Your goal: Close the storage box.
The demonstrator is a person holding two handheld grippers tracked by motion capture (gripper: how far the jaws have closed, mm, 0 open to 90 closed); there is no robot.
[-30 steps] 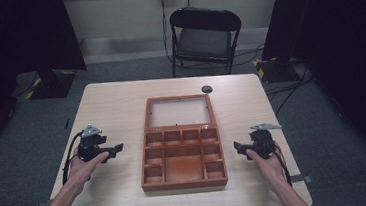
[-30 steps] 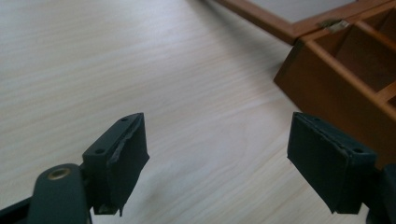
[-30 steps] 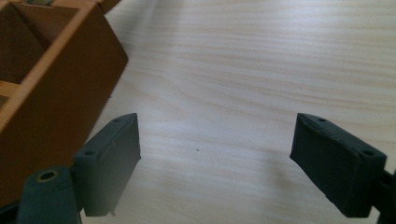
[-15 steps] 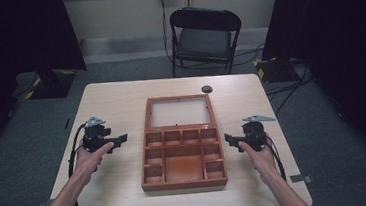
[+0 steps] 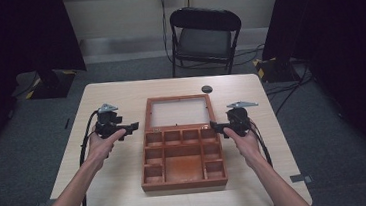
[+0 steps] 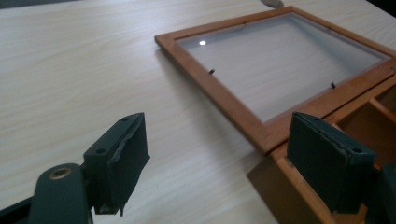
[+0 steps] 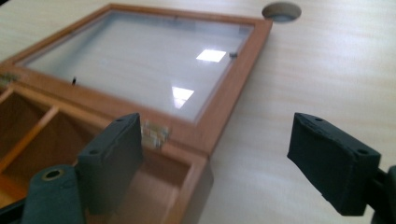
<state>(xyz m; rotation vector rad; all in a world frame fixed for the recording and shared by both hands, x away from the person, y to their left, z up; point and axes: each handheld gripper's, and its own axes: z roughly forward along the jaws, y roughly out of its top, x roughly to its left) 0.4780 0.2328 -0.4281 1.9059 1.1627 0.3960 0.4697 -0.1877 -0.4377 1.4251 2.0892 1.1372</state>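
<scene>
A pale wooden counter (image 5: 118, 189) is seen from above, with a reddish-brown wooden compartment box (image 5: 183, 158) lying open at its middle. The box is divided into several small square cells around one larger cell, and all the cells that can be seen are bare. Its glass-paned wooden lid (image 5: 179, 112) is folded flat back onto the counter on the far side, joined to the box by small brass hinges (image 7: 154, 133).

The left tongs (image 5: 132, 127) are held in a hand (image 5: 102, 145) just beside the left edge of the box, level with the hinge line. Their black jaws are spread, with nothing between them. In the left gripper view, the near corner of the lid and the corner of the box are seen between and behind the jaws, untouched.

The right tongs (image 5: 215, 126) are held in the other hand (image 5: 239, 138) just beside the right edge of the box, at about the same level. Their jaws are likewise spread and nothing is pinched. In the right gripper view, the hinged corner of the box lies behind the jaw at the left of that view.

A small dark round disc (image 5: 207, 89) lies on the counter beyond the lid. A black folding chair (image 5: 205, 36) stands behind the counter.
</scene>
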